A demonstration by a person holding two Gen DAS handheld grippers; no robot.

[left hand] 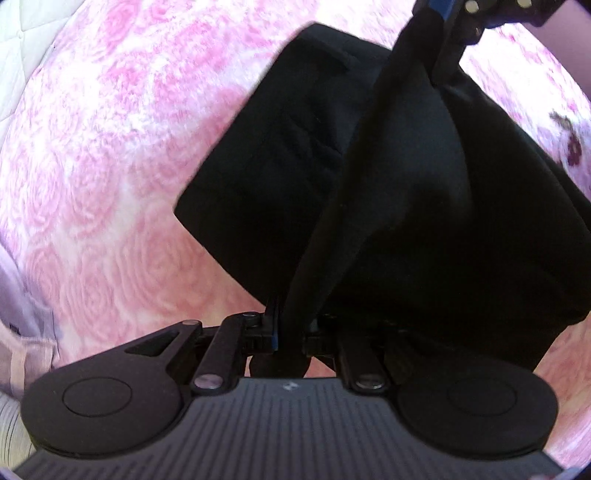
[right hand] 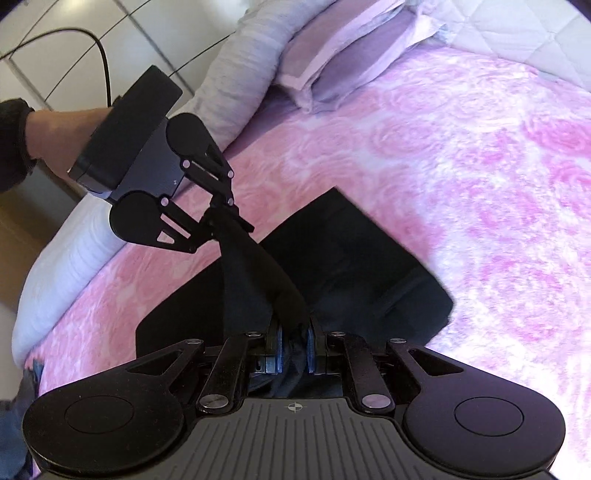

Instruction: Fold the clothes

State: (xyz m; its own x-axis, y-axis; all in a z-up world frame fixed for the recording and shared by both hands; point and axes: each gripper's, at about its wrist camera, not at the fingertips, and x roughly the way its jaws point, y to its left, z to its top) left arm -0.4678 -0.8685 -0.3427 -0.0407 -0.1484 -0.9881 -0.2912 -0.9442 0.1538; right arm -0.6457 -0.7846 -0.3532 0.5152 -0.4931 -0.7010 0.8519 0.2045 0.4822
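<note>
A black garment [left hand: 406, 184] lies partly folded on a pink rose-patterned blanket [left hand: 110, 166]. One edge is lifted and stretched taut between both grippers. In the left wrist view my left gripper [left hand: 290, 325] is shut on that black edge, and my right gripper [left hand: 443, 70] pinches the other end at the top right. In the right wrist view my right gripper [right hand: 293, 345] clamps the black garment [right hand: 351, 258] between its blue pads. My left gripper [right hand: 226, 220], held by a hand [right hand: 55, 136], grips the same edge up and to the left.
Lilac pillows [right hand: 332, 55] and a grey rolled cover [right hand: 251, 62] lie at the head of the bed. White quilted padding [right hand: 517, 29] is behind them. The bed's edge [right hand: 66, 258] and a tiled floor [right hand: 74, 40] with a cable are on the left.
</note>
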